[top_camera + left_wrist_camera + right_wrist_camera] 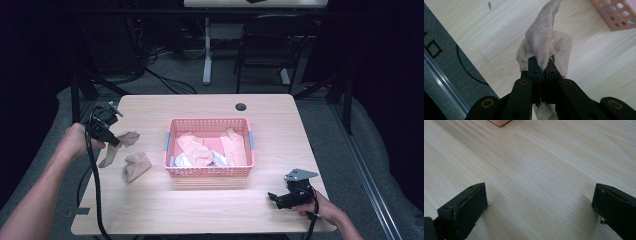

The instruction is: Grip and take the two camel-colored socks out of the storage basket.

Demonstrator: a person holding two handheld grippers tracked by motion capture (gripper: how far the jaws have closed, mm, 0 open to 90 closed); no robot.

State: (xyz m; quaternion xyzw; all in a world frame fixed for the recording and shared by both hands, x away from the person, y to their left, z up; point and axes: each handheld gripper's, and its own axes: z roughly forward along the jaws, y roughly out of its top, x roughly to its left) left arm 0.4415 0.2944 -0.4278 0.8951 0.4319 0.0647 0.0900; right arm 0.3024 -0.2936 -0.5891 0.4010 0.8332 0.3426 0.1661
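We begin with the table (200, 210), which spans the centre of the high view. At mid-frame on it stands the pink basket (209, 171), already holding several pale socks and small cloth items. We judge the work to be the loading of socks into this basket, and we rate it partly complete: two beige socks lie outside, at the left of the frame.

One is the folded sock (136, 165), lying loose on the table just left of the basket. The other is the held sock (544, 47), slightly above and left of the folded one in the high view.

The left gripper (114, 140), at centre left of the high view, has its jaws closed together on the held sock. In the left gripper view the fabric rises from between the jaw tips toward the top of the frame, with part of it resting on the wood.

The right gripper (272, 196), at lower right of the high view, has its jaws spread wide. In the right gripper view they frame bare wood and hold nothing.
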